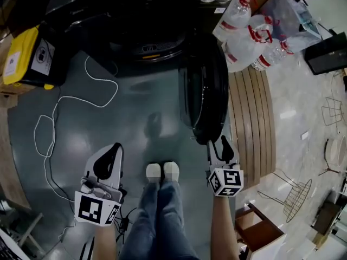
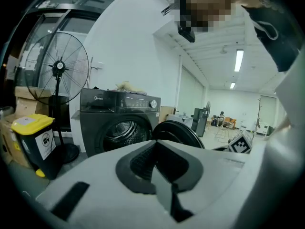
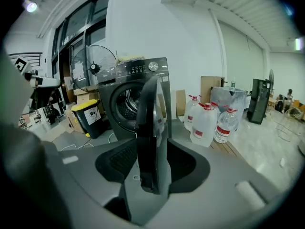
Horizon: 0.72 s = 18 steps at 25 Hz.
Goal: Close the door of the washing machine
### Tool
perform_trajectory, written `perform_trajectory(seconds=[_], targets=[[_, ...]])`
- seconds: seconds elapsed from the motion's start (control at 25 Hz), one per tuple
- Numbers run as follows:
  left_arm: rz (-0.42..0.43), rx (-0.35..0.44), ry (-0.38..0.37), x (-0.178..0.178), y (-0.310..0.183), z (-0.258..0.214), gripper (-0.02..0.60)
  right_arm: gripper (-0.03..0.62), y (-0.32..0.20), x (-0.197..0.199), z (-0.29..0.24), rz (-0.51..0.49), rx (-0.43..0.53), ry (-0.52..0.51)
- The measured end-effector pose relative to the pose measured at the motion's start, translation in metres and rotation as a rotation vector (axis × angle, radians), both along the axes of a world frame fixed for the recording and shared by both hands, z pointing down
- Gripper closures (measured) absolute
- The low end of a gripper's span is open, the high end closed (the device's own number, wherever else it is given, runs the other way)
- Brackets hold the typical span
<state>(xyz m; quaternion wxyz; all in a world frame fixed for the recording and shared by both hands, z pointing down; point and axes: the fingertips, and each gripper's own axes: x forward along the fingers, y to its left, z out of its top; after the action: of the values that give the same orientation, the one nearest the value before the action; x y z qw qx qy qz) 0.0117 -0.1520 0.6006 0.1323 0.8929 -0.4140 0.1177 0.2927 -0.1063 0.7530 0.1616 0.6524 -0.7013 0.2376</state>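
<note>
Inspecting remotely, I found my right hand-held gripper (image 3: pixel 152 168) pinching the edge of the round black glass door (image 3: pixel 152 113), swung open from the dark grey washing machine (image 3: pixel 121 87); the left hand-held gripper (image 2: pixel 158 173) was pressed together.

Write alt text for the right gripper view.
The right gripper clasps the edge of the open washing machine door, seen edge-on. Behind stands the dark washing machine, drum exposed, with a yellow-lidded bin at picture left and water bottles at picture right.

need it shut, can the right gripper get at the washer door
Likely yes: the right gripper has the edge of the door between its jaws, and nothing else blocks it.
</note>
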Motion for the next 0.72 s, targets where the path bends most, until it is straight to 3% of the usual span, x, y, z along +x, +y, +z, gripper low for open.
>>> perform_trajectory(seconds=[0.08, 0.24, 0.72], targets=[[-0.001, -0.018, 0.001, 0.003, 0.003, 0.011, 0.583, 0.398, -0.006, 0.003, 0.014, -0.006, -0.016, 0.006], [-0.014, -0.034, 0.003, 0.004, 0.002, 0.017, 0.583, 0.474, -0.012, 0.002, 0.023, -0.028, -0.036, 0.037], [-0.124, -0.005, -0.012, -0.012, -0.021, -0.015, 0.583, 0.502, -0.013, -0.028, 0.027, 0.011, -0.12, -0.004]])
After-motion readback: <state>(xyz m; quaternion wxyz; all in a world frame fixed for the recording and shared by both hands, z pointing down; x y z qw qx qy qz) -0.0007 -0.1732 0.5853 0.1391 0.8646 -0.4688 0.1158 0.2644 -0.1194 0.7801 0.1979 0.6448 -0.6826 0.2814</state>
